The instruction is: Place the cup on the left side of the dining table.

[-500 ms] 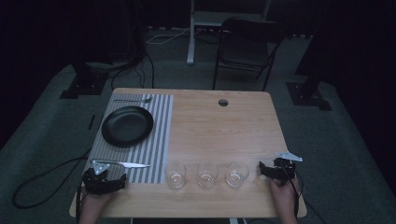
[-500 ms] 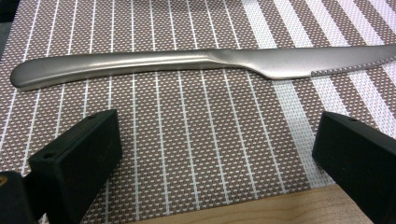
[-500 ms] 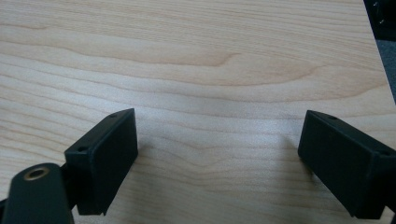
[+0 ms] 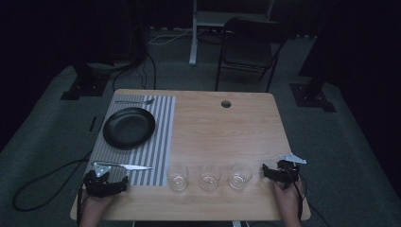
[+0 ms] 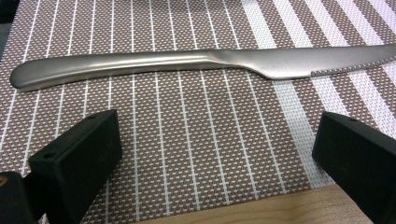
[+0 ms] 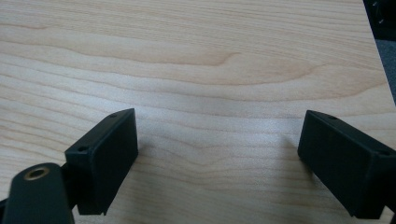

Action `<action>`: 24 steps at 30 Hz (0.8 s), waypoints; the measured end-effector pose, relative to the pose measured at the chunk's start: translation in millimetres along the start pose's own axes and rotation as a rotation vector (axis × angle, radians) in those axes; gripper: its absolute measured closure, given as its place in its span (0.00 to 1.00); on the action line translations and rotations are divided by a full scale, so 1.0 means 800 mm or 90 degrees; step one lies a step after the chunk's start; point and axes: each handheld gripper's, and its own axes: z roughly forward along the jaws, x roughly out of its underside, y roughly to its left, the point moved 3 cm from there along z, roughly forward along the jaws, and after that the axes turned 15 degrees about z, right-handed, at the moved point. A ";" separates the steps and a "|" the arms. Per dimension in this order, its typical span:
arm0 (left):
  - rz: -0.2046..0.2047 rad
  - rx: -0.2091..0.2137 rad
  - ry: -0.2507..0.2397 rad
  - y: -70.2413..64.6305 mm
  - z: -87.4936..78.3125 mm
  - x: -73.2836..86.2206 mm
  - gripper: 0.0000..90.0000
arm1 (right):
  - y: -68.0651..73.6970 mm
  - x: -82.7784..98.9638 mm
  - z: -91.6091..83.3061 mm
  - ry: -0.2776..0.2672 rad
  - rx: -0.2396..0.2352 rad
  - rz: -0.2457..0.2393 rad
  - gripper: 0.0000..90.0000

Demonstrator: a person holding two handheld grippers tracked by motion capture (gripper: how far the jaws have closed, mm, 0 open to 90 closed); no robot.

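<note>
The knife lies crosswise just beyond the wide-open, empty left gripper, blade to the right; the right gripper, also wide and empty, is far off.

High view looks down on whole table; left tool cam sits close over its striped placemat.

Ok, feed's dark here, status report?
Left gripper open, short of knife. Right gripper open, empty. Knife flat on placemat, nothing blocking.
</note>
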 end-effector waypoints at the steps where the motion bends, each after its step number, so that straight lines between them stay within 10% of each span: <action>1: 0.000 0.000 0.001 0.000 0.000 0.000 0.02 | 0.000 0.000 0.000 0.000 0.000 0.000 0.13; 24: 0.037 0.096 -0.036 -0.005 -0.016 -0.012 0.05 | 0.000 0.000 0.000 0.000 0.000 0.001 0.13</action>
